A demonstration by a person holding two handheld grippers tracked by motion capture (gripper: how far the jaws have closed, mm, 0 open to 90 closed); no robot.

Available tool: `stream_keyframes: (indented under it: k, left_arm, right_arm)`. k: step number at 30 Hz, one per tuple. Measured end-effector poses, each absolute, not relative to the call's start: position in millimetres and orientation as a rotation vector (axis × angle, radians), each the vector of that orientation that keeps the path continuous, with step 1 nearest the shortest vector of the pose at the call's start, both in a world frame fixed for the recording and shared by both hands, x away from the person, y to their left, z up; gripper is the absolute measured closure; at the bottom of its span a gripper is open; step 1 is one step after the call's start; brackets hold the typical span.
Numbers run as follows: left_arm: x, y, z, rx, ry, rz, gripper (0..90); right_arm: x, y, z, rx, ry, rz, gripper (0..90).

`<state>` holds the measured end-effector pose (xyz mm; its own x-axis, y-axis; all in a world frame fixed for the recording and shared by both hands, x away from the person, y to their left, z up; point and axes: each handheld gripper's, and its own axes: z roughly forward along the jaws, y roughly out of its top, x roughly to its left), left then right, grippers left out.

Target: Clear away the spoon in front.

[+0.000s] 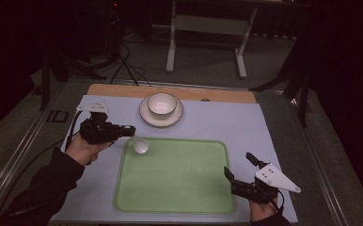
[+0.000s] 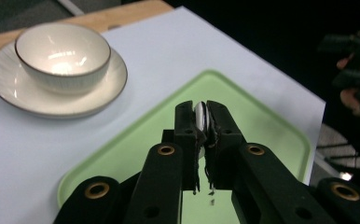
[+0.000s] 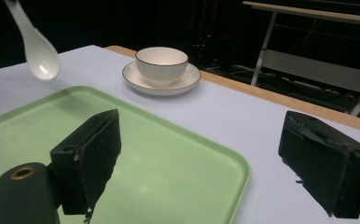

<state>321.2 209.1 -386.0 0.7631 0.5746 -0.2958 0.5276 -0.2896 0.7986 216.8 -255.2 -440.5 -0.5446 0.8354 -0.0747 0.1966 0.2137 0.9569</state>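
On pale blue mat (image 1: 245, 122), green tray (image 1: 179, 188), bowl on saucer (image 1: 161, 113), dark room.

Sitting in a dim room, far half fading into black. Lying beyond the bench (image 1: 226, 95), a grey floor (image 1: 203, 66). Standing at the far side, a pale metal frame (image 1: 205, 28) on two legs. Trailing across the floor at far left, dark cables (image 1: 125, 66).
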Motion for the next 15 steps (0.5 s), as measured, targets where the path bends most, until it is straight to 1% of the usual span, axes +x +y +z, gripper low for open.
stream_keyframes:
  k: [2, 6, 11, 15]
  left_arm:
    - [320.6, 209.1, -387.5, 1.96, 0.834, 0.052, 84.5]
    - [318.3, 210.3, -393.0, 2.004, 0.812, -0.017, 84.5]
    - [310.6, 206.9, -399.5, 2.074, 0.8, -0.008, 84.5]
    - [306.3, 204.7, -404.3, 2.112, 0.792, -0.046, 84.4]
  right_arm:
    - [216.9, -255.2, -440.5, 0.954, 1.885, 1.352, 12.7]
    - [216.7, -255.2, -440.4, 0.953, 1.883, 1.351, 12.7]
    - [217.2, -254.9, -440.7, 0.953, 1.887, 1.35, 12.7]
    - [217.4, -254.7, -440.9, 0.953, 1.889, 1.348, 12.7]
